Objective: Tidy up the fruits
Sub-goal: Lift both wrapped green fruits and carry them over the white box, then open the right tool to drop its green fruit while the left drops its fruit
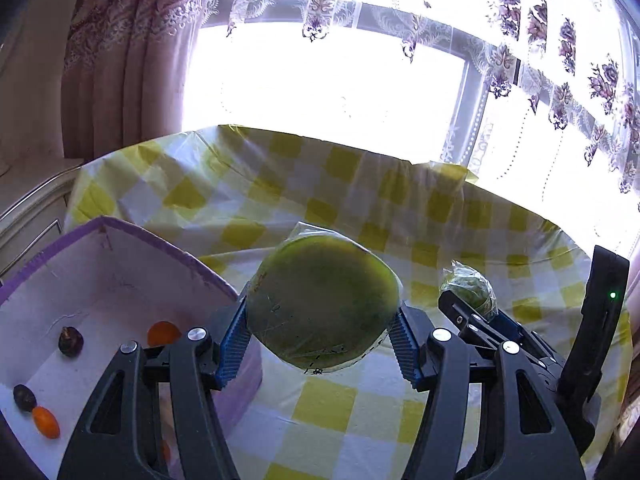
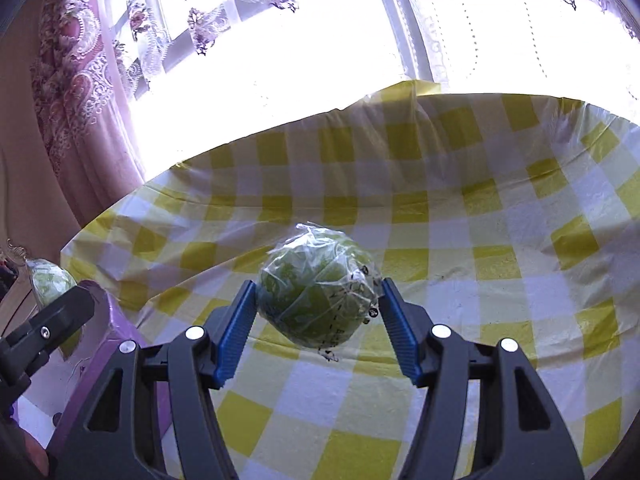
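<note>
My left gripper [image 1: 320,320] is shut on a large green fruit wrapped in clear plastic [image 1: 322,304], held above the table just right of a white box with a purple rim [image 1: 120,232]. The box holds two small orange fruits [image 1: 163,333] and two dark brown ones [image 1: 71,342]. My right gripper [image 2: 318,312] is shut on a second, smaller plastic-wrapped green fruit [image 2: 316,292], held above the tablecloth. In the left wrist view the right gripper and its fruit [image 1: 470,290] show at the right. In the right wrist view the left gripper's fruit [image 2: 52,286] shows at the far left.
The table carries a yellow and white checked cloth [image 2: 480,220] under clear plastic. A bright window with flowered lace curtains [image 1: 520,40] stands behind the far edge. The purple box corner [image 2: 116,320] lies left of my right gripper.
</note>
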Tool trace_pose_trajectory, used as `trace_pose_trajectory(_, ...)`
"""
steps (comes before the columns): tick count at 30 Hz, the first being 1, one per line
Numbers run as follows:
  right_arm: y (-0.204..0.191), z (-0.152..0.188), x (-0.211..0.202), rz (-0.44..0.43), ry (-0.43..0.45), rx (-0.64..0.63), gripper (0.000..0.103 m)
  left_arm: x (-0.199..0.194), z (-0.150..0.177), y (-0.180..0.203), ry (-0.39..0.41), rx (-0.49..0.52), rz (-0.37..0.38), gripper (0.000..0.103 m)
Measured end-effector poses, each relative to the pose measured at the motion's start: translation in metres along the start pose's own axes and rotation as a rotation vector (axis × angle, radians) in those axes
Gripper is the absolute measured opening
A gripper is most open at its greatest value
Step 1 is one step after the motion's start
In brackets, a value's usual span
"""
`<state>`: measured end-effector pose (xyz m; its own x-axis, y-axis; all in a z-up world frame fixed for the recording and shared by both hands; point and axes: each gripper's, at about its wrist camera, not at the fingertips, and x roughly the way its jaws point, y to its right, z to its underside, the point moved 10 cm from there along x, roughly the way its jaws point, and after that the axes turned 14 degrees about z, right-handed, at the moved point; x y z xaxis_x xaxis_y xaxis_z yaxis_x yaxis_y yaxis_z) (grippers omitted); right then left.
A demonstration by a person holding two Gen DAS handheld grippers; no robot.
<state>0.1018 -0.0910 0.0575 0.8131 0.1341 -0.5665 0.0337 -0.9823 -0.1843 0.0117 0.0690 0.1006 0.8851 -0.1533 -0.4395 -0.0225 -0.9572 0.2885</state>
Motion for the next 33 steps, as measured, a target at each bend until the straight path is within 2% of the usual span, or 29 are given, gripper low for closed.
trace_pose_trajectory(6,-0.056,-0.004,-0.063,-0.099,0.019,-0.078,0.062,-0.073,-0.015,-0.039,0.029,0.008,-0.06,0.059)
trace_pose_trajectory(14,-0.161,0.013,-0.12,-0.246,0.013,-0.285,0.063,-0.135,0.009,-0.128,-0.051,-0.044,-0.179,0.059)
trace_pose_trajectory(18,-0.21,0.038,-0.125,-0.289,-0.029,-0.415,0.063,-0.14,0.028,-0.166,-0.132,-0.026,-0.236,0.059)
trace_pose_trajectory(23,-0.257,0.082,-0.117,-0.304,-0.107,-0.579,0.063,-0.132,0.057,-0.203,-0.236,-0.053,-0.254,0.059)
trace_pose_trajectory(29,-0.286,0.143,-0.109,-0.291,-0.29,-0.822,0.063,-0.117,0.092,-0.23,-0.406,-0.064,-0.245,0.059)
trace_pose_trajectory(32,-0.292,0.178,-0.114,-0.298,-0.382,-0.975,0.063,-0.113,0.1,-0.235,-0.468,-0.078,-0.202,0.059)
trace_pose_trajectory(33,-0.294,0.189,-0.116,-0.299,-0.405,-1.023,0.063,-0.112,0.101,-0.236,-0.486,-0.07,-0.21,0.06)
